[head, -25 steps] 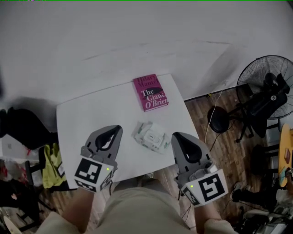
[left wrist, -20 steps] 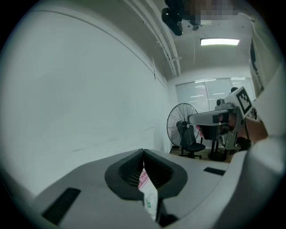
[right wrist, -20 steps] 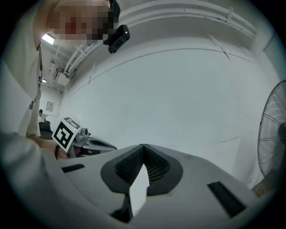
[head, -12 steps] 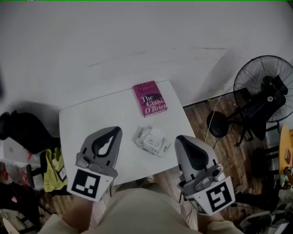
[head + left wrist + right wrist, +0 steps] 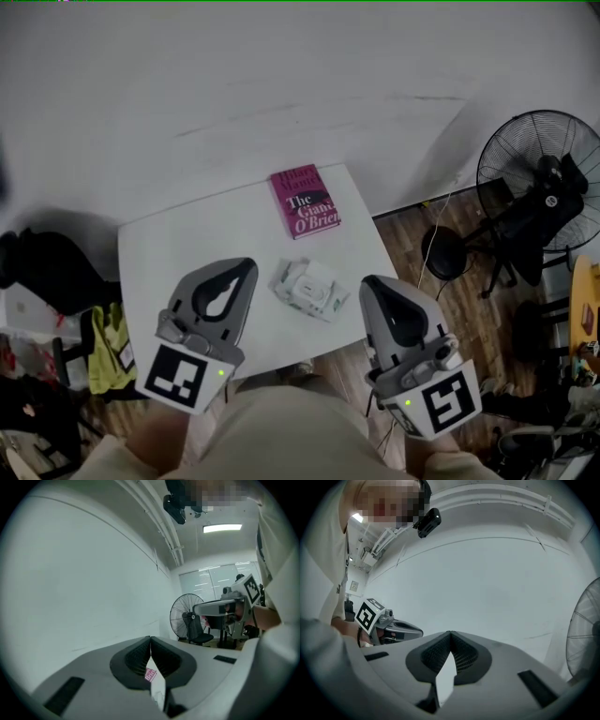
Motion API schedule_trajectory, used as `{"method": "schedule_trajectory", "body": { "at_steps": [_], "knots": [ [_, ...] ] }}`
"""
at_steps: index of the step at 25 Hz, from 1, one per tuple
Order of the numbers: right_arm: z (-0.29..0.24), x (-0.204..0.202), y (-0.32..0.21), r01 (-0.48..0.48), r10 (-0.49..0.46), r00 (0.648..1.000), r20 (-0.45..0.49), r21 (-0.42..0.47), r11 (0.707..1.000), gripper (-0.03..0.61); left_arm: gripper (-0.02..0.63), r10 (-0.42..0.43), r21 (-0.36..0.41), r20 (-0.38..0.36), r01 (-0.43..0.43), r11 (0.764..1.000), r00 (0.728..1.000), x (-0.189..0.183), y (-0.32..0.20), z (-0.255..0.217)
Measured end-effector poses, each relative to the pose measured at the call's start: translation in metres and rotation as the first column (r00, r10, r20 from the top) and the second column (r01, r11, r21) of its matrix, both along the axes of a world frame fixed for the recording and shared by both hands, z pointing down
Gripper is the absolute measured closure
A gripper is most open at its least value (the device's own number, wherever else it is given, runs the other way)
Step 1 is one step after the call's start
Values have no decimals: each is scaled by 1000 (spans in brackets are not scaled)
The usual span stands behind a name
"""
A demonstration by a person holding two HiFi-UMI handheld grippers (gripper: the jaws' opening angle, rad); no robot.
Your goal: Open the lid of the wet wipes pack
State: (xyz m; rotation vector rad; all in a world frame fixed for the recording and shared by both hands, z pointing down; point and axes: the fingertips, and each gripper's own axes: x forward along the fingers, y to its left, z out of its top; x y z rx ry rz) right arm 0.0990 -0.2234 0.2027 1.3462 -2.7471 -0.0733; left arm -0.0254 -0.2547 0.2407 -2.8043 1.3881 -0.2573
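Left tool (image 5: pixel 246 267) and right tool (image 5: pixel 368 284), jaws together, point level flanking the wipes pack (image 5: pixel 307 286).

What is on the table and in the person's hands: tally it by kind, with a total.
Book: 1, the pink book
Wet wipes pack: 1, the wet wipes pack
Grippers: 2, the left gripper and the right gripper
Total: 4
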Motion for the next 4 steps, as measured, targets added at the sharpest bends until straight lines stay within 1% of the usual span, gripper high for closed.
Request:
{"method": "schedule_trajectory", "body": {
  "at_steps": [4],
  "knots": [
    [7, -2, -5, 14, -14, 1000, -15, -18, 1000, 555, 592, 9, -4, 31, -9, 1000, 999, 2, -5, 7]
  ]
}}
